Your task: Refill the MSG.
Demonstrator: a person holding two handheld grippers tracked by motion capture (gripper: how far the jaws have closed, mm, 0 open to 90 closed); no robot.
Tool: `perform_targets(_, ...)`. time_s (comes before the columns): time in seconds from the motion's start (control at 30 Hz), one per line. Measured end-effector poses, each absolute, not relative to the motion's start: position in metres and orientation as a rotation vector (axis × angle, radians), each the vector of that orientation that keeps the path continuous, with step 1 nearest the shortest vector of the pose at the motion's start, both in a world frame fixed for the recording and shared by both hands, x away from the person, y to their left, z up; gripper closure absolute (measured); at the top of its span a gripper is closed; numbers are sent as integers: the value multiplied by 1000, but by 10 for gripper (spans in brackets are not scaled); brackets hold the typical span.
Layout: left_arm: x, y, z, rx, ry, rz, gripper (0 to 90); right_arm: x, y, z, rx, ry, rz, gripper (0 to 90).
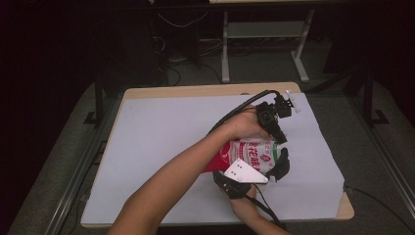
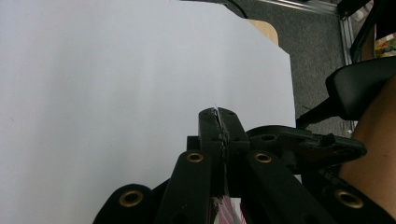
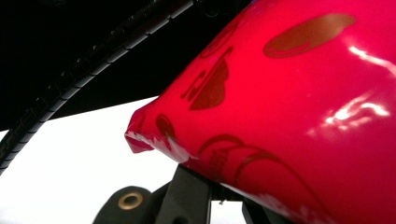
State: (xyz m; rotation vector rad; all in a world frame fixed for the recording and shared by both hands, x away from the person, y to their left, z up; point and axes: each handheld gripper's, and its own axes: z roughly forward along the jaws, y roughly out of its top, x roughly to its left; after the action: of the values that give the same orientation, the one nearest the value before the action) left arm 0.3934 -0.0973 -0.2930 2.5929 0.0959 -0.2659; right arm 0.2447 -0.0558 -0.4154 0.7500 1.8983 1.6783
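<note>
A glossy red-and-white plastic packet [image 1: 247,155] is pinched at opposite edges by the left claw [image 2: 218,122] and right claw [image 1: 281,169]. For a clean tear, both grips should be kept tight beside the packet's seal and drawn steadily apart above the white-covered bench [image 1: 161,142].

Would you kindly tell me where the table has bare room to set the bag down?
The white sheet lies bare across its whole left half, from the table's far edge to the near one. It is crowded right of centre, where both tongs grip the red-and-white bag.
</note>
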Motion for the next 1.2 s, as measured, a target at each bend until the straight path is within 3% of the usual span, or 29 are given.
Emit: perform_targets(1.2, 395, -98, -295, 2600, 99, -264, 898, 245, -56, -415, 752, 1898, 1681, 900)
